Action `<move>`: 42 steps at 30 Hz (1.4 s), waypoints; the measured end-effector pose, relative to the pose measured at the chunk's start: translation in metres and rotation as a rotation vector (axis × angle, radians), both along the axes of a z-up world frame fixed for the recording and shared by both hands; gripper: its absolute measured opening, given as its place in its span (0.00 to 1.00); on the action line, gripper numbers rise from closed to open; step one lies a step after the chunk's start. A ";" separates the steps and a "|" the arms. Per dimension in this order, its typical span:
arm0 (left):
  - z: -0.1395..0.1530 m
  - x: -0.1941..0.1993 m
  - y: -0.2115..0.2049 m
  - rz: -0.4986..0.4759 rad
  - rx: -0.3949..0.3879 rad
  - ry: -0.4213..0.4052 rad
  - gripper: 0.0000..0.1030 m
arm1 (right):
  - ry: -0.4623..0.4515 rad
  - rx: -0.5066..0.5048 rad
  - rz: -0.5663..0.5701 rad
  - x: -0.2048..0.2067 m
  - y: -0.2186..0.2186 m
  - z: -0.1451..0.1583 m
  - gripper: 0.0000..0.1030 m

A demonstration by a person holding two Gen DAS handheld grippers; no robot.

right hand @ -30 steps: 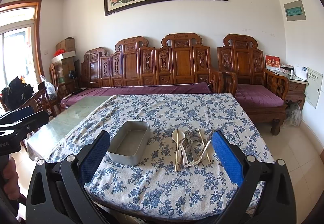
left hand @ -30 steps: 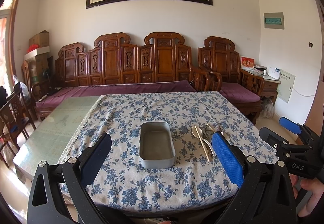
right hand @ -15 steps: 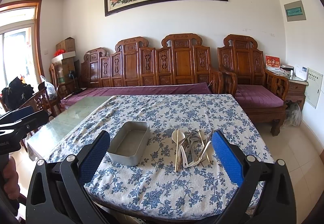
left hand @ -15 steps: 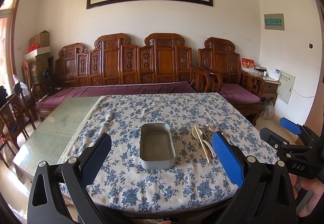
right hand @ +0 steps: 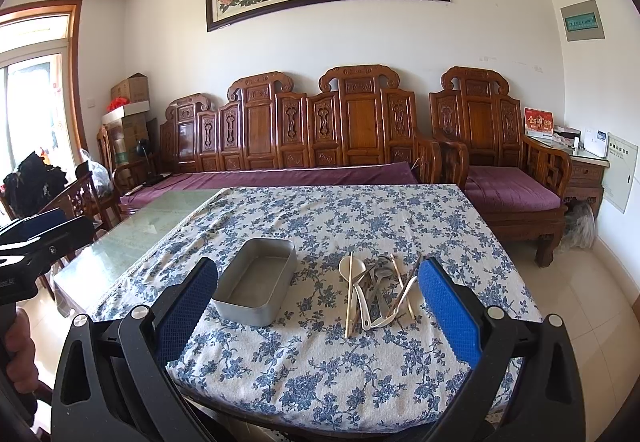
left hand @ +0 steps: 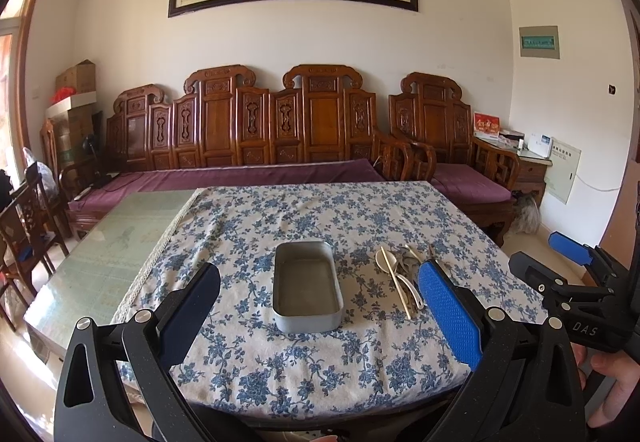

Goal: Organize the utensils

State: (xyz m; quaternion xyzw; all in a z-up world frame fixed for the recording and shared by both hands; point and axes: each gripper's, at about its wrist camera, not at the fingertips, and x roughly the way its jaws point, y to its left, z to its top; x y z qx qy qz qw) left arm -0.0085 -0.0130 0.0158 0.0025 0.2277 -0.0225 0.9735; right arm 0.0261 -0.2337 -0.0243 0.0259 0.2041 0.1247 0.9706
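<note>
With both sets of tongs, the left gripper [left hand: 318, 296] and right gripper [right hand: 318, 292], held wide open and empty short of the table, the utensils [right hand: 374, 290] are seen heaped at three o'clock of the empty metal tray [right hand: 256, 288], seemingly their intended destination.

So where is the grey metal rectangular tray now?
The grey metal rectangular tray sits on the blue floral tablecloth, left of the utensil pile.
</note>
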 end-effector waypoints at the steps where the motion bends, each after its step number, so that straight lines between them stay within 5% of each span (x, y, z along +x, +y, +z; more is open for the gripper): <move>1: -0.003 0.001 0.000 -0.001 0.001 0.008 0.93 | 0.004 0.001 -0.001 0.000 -0.003 0.000 0.98; 26: -0.092 0.094 -0.020 -0.139 0.019 0.210 0.93 | 0.205 -0.056 -0.072 0.098 -0.040 -0.102 0.83; 35: -0.111 0.140 -0.041 -0.240 0.025 0.255 0.93 | 0.288 -0.037 -0.079 0.144 -0.059 -0.133 0.68; 42: -0.141 0.174 -0.066 -0.298 0.004 0.324 0.78 | 0.341 -0.025 -0.088 0.174 -0.074 -0.159 0.64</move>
